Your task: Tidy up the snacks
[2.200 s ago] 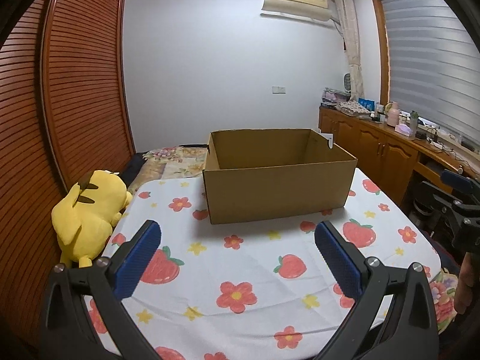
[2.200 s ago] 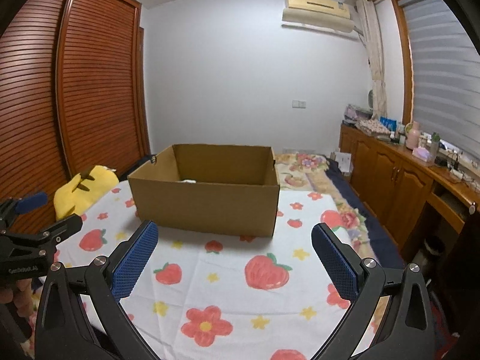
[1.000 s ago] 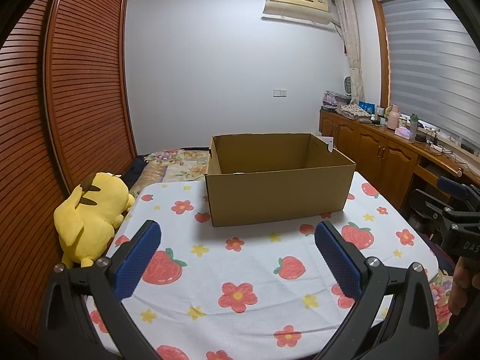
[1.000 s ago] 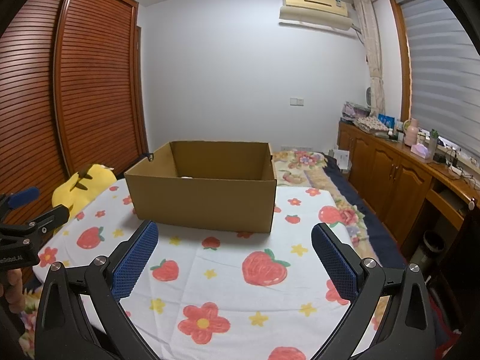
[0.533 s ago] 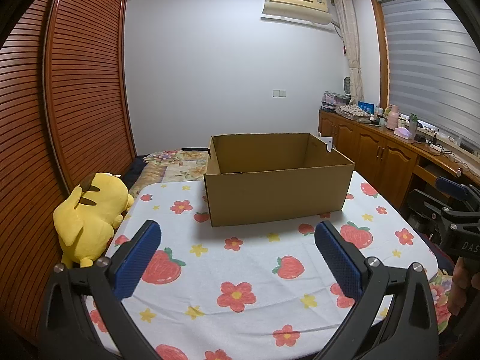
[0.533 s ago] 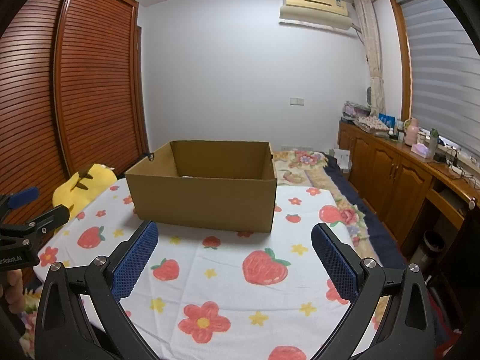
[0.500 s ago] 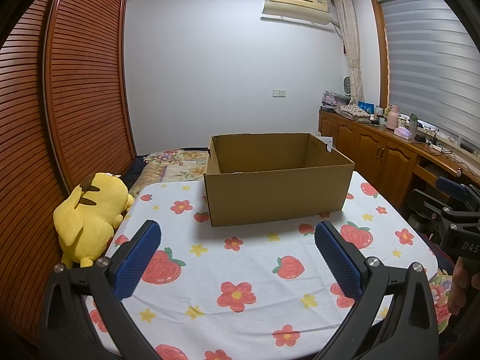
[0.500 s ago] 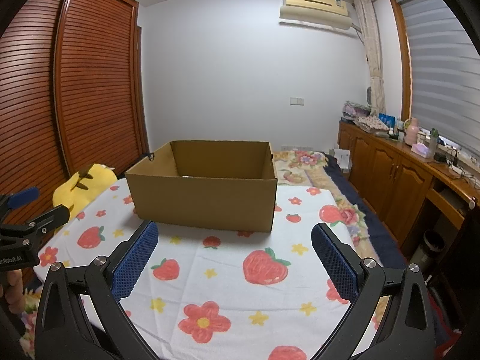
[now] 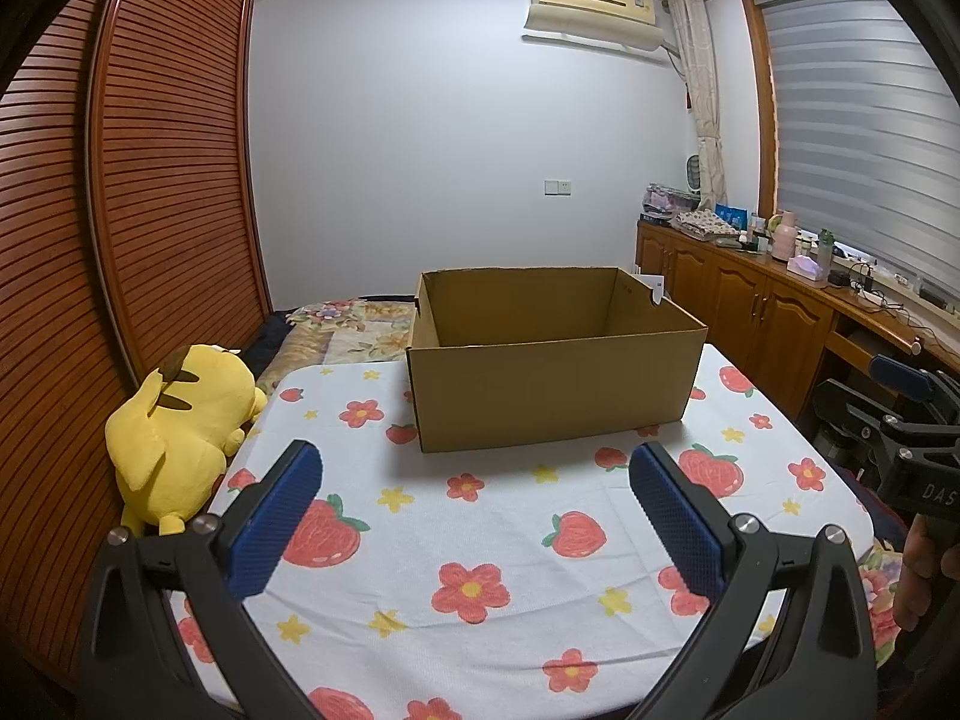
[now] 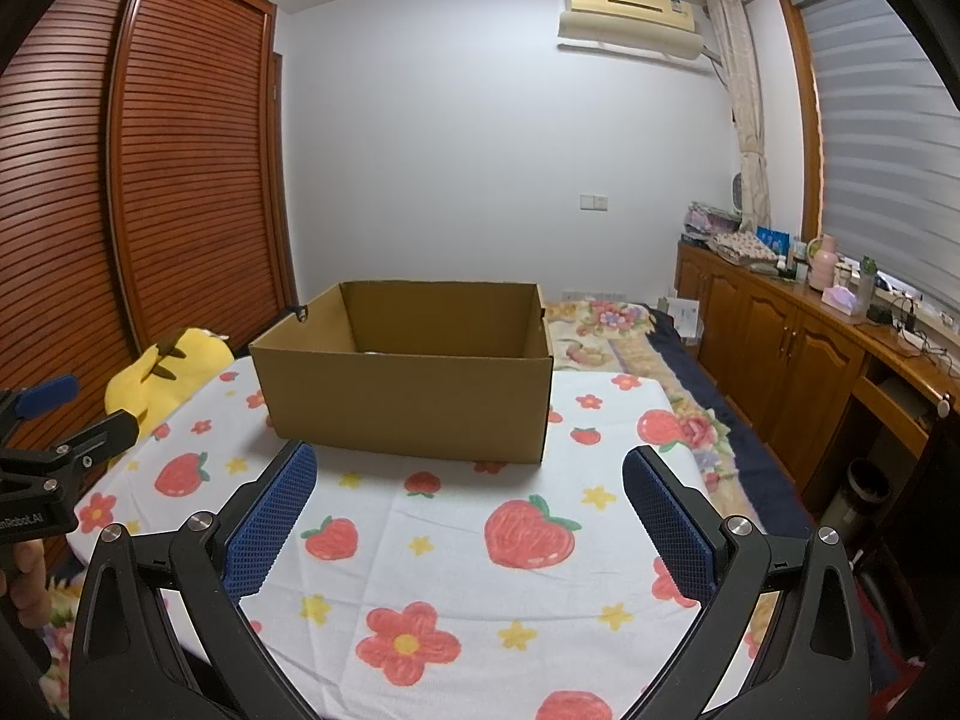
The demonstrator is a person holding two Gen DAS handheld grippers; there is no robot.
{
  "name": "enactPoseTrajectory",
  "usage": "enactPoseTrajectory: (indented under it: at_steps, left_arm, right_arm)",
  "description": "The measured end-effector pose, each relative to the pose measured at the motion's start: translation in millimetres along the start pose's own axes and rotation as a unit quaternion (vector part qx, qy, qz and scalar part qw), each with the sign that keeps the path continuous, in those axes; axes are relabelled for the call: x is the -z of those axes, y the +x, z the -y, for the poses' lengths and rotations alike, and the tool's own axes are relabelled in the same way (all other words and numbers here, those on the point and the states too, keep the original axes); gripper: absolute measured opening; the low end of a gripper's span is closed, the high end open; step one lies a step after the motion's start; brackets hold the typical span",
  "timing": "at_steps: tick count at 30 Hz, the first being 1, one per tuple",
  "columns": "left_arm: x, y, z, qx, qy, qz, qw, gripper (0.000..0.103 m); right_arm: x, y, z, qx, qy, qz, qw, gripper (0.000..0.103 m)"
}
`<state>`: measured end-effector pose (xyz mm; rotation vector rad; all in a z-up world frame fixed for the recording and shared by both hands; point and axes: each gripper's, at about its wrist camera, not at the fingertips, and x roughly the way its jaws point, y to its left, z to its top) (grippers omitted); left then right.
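An open brown cardboard box (image 9: 552,384) stands on the far half of a table covered with a white strawberry-and-flower cloth (image 9: 480,540); it also shows in the right wrist view (image 10: 408,402). No snacks are visible on the cloth, and most of the box's inside is hidden by its walls. My left gripper (image 9: 474,474) is open and empty above the near part of the cloth. My right gripper (image 10: 468,474) is open and empty, also short of the box. The right gripper shows at the right edge of the left wrist view (image 9: 912,420), and the left gripper at the left edge of the right wrist view (image 10: 54,450).
A yellow plush toy (image 9: 180,420) lies off the table's left edge against a slatted wooden wardrobe (image 9: 120,240). A bed with a floral cover (image 10: 606,330) lies behind the table. A wooden sideboard with bottles and clutter (image 10: 810,324) runs along the right wall.
Both views have shifted only slightly; the box sits a little lower in frame than 2.2 s ago. Both grippers stay open and empty.
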<state>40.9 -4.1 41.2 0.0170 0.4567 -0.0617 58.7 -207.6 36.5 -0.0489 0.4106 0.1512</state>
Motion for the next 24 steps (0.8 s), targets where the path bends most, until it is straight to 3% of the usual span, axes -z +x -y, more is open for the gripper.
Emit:
enactPoseTrajectory:
  at_steps: [24]
  left_arm:
    - [0.6, -3.0, 5.9, 0.002, 0.0, 0.003, 1.0, 0.103]
  right_arm:
    - [0.7, -0.2, -0.6, 0.0, 0.001, 0.001, 1.0, 0.103]
